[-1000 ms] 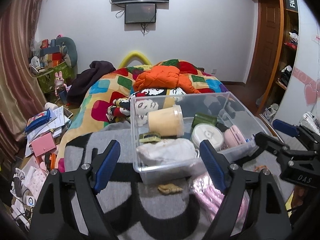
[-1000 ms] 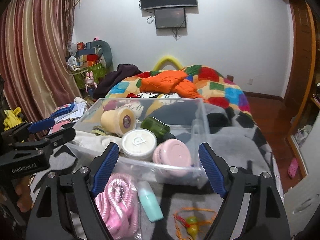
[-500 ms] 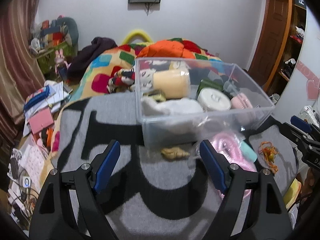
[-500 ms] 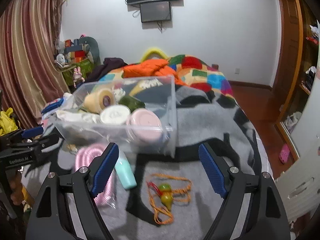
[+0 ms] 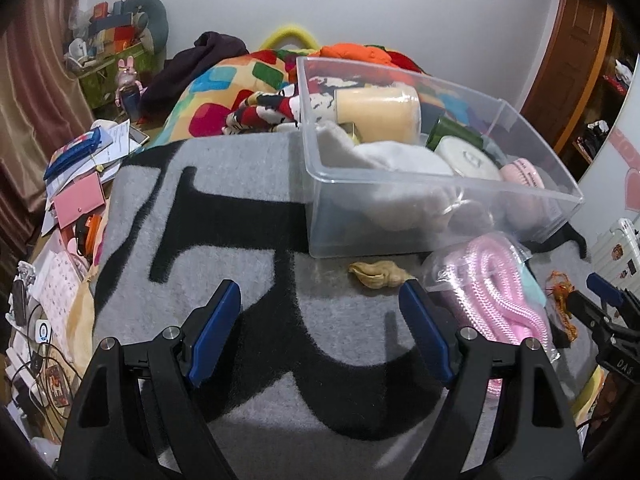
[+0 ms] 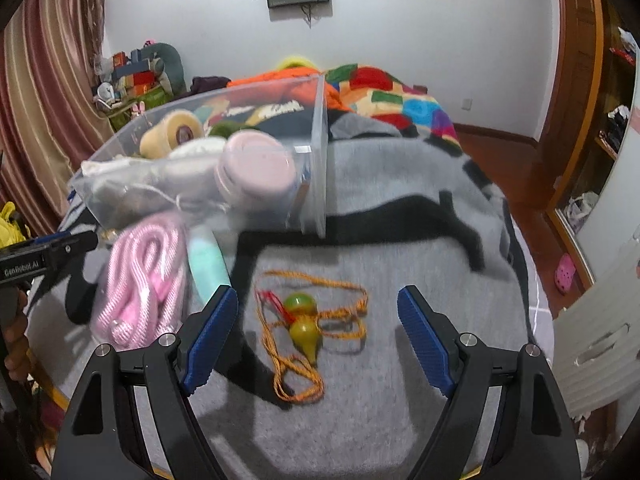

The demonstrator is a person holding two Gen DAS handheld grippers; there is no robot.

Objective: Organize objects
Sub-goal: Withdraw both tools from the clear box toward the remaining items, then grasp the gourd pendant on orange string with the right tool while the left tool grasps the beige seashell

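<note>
A clear plastic bin (image 5: 400, 176) (image 6: 316, 184) sits on the grey-and-black blanket and holds a yellow roll (image 5: 376, 110), white cloth, a white-lidded jar and a pink round case (image 6: 256, 168). In front of it lie a tan shell (image 5: 376, 274), a bagged pink rope (image 5: 496, 284) (image 6: 140, 272), a mint bottle (image 6: 206, 260) and a green gourd charm on an orange cord (image 6: 304, 324). My left gripper (image 5: 320, 332) is open and empty, just short of the shell. My right gripper (image 6: 318, 332) is open and empty, over the gourd charm.
The blanket (image 5: 200, 240) covers a bed with a colourful quilt (image 5: 224, 88) behind the bin. Papers and a pink wallet (image 5: 78, 200) clutter the floor on the left. A wooden door (image 6: 576, 80) and a white case (image 6: 600, 340) stand on the right.
Both grippers have pulled back and tipped down from the bin towards the loose items in front of it. The gourd charm now lies between my right fingers. Both stayed open.
</note>
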